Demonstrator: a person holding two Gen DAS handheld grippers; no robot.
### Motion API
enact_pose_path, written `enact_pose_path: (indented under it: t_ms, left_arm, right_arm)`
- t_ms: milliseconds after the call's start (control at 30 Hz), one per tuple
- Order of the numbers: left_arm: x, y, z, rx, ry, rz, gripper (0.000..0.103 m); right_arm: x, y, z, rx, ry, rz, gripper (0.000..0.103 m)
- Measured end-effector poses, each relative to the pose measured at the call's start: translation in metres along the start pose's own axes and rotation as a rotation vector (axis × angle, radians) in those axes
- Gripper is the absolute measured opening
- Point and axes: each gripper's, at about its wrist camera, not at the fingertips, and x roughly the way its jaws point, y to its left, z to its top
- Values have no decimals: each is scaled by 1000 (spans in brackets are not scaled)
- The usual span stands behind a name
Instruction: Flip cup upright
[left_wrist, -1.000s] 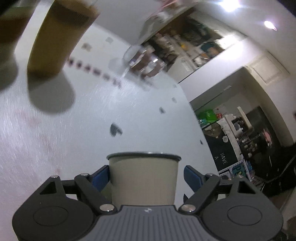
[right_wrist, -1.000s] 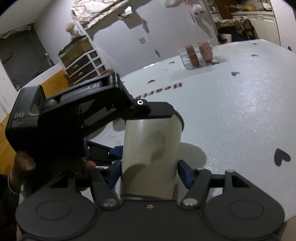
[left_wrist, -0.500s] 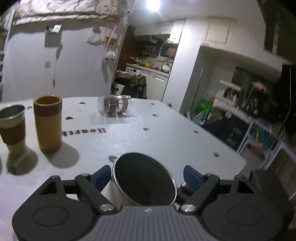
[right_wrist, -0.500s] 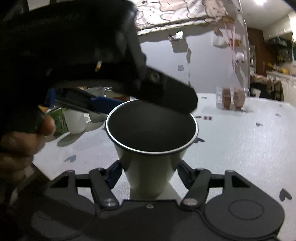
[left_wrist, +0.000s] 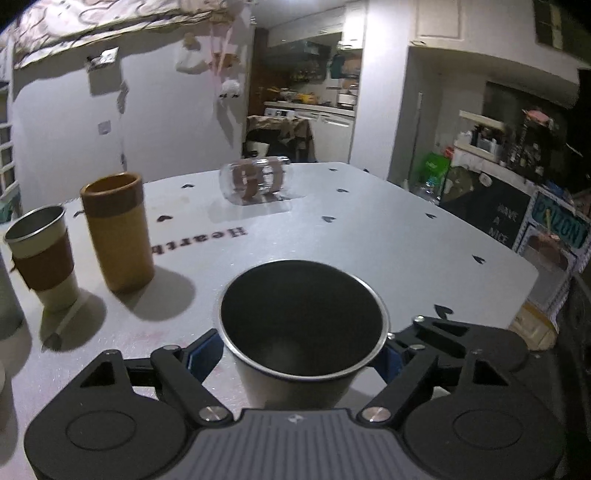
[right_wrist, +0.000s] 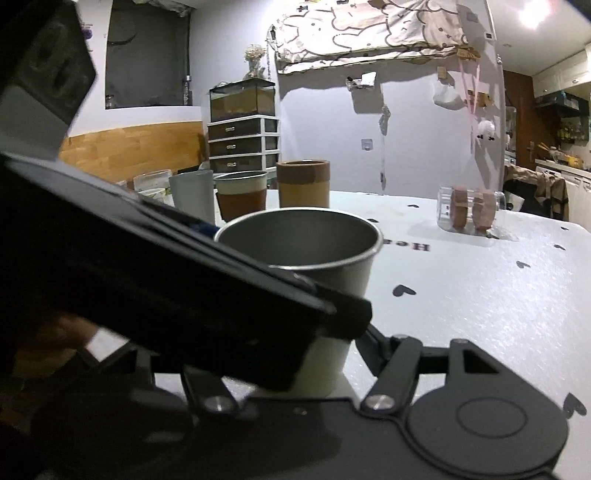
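Steel cup (left_wrist: 301, 325) sat upright on the white table (left_wrist: 406, 236), near edge. My left gripper (left_wrist: 301, 352) was clamped on its walls. Right gripper (right_wrist: 325, 354) sat around it too, couldn't tell if squeezing.

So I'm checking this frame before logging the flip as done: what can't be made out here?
- Cup base: hidden by the left gripper body in the left wrist view.
- Right gripper's near finger: covered by the left gripper in the right wrist view.
- Grey cup: cut off by the left edge.
- Glass jar contents: too small.
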Motion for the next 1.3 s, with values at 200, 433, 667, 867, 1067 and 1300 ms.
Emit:
enact_pose_path:
  t_ms: [200,433,667,867,1067,1300]
  left_arm:
    - [-8,-1,0,-16,-50,26,77]
    - [-12,22,1,-79,-95,120,77]
    - [-20,75,9,-146,-144,313,77]
    - [-24,116,14,-189,-176,480,77]
    - [-22,132,14,-206,-206,553,77]
    - [-11,132,9,-209,-196,573,78]
  right_arm:
    - [0,-6,-1,-2,-5,-2,77]
    - [-4,-8,4,8,-37,-2,91]
    - [-3,-14,5,44,-40,-14,91]
    - [-2,-14,5,48,-40,-19,91]
    - [-1,-14,5,51,-42,-23,91]
    - [-3,-16,5,57,-51,-23,92]
